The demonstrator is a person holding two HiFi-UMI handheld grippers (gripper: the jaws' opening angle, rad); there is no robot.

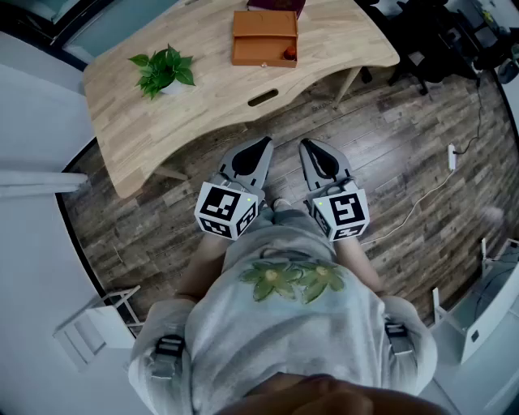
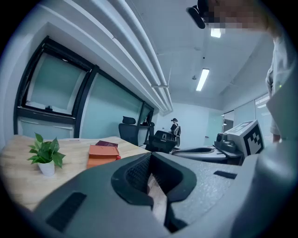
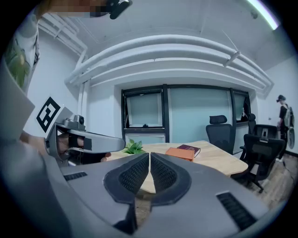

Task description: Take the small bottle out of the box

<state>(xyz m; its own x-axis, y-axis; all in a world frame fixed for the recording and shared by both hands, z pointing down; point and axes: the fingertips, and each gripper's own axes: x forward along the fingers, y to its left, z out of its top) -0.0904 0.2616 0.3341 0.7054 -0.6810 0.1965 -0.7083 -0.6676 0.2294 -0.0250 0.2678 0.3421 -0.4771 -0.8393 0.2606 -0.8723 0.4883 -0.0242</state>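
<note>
An orange box (image 1: 263,38) lies on the far side of the wooden table (image 1: 203,105); it also shows in the left gripper view (image 2: 103,155) and the right gripper view (image 3: 180,153). A small red thing (image 1: 289,54) sits at its front right corner; I cannot tell whether it is the bottle. Both grippers hang close to the person's body over the floor, short of the table. My left gripper (image 1: 266,143) (image 2: 151,155) is shut with nothing in it. My right gripper (image 1: 306,144) (image 3: 150,154) is shut and empty too.
A potted plant (image 1: 165,71) stands on the table's left part, and a dark red book (image 1: 276,5) lies behind the box. Black office chairs (image 1: 438,40) crowd the far right. A cable with a power strip (image 1: 452,156) crosses the floor. A white rack (image 1: 97,324) stands at the lower left.
</note>
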